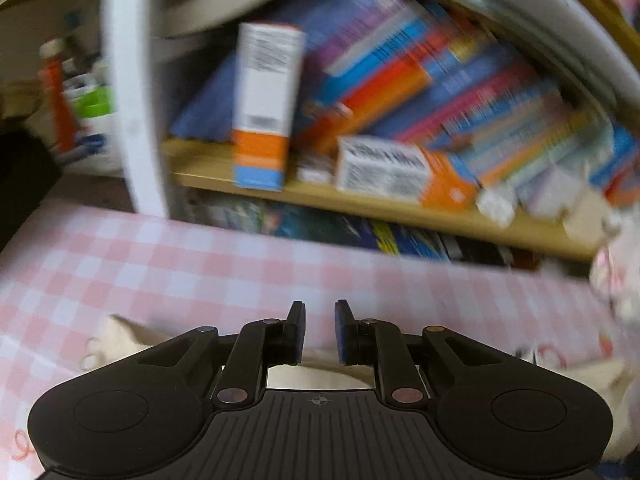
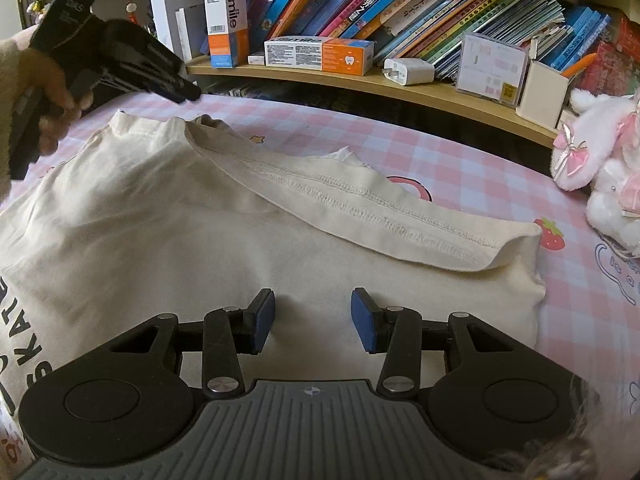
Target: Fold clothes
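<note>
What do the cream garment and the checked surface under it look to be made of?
Cream garment: seemingly matte cotton knit; soft creases and an overlock-stitched hem show. Pink checked surface: probably printed woven cotton bedding or cloth, dull finish, with a strawberry print; the exact fabric is unclear.

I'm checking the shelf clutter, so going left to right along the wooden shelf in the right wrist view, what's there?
Upright toothpaste box → flat toothpaste box → white charger → clear card stand → white pen holder.
</note>
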A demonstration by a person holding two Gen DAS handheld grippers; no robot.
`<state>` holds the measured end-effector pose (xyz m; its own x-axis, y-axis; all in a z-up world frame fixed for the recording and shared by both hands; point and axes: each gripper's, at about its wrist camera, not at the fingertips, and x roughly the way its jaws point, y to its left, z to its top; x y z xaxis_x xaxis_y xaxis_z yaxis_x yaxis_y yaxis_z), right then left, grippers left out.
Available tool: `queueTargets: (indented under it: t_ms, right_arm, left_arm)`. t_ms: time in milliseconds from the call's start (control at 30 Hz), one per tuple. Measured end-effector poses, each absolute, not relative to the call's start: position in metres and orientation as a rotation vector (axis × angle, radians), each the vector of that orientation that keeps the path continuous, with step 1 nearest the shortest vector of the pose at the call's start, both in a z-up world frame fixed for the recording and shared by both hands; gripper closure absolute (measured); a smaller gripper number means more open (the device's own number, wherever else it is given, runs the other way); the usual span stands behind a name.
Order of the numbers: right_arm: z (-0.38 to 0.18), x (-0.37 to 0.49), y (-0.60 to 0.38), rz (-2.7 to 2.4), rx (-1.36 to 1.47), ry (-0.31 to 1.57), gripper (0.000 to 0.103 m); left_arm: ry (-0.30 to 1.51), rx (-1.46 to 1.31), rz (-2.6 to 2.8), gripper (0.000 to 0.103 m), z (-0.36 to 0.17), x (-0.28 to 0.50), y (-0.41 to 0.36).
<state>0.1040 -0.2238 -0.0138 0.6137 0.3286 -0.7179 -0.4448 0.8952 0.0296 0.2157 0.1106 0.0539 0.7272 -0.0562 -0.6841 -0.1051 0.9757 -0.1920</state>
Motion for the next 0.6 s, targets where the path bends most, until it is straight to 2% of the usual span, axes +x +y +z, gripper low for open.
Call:
queueTargets:
  t_ms: [100, 167, 400, 600]
  right_arm:
    - [-0.013, 0.108, -0.229, 0.452, -0.124, 0.804, 0.062]
    - [-0.012, 0.112, -0.233, 0.454, -0.090, 0.814, 0.069]
    - [-0.012, 0.127, -0.231, 0.485, -0.080, 0.827, 0.072]
    - [-0.010, 0.135, -0.210, 0.570, -0.028, 0.808, 0.075]
  left_arm:
    - [0.749, -0.227, -0.036, 0.087, 0.061, 0.191, 0.114]
    - [0.776, -0.191, -0.116, 0.087, 0.059, 0.170, 0.105]
    - [0.865, -0.001, -0.276, 0.085, 0.046, 0.091, 0.056]
    - [0.851, 0.049, -0.259, 0.085, 0.038, 0.050, 0.037]
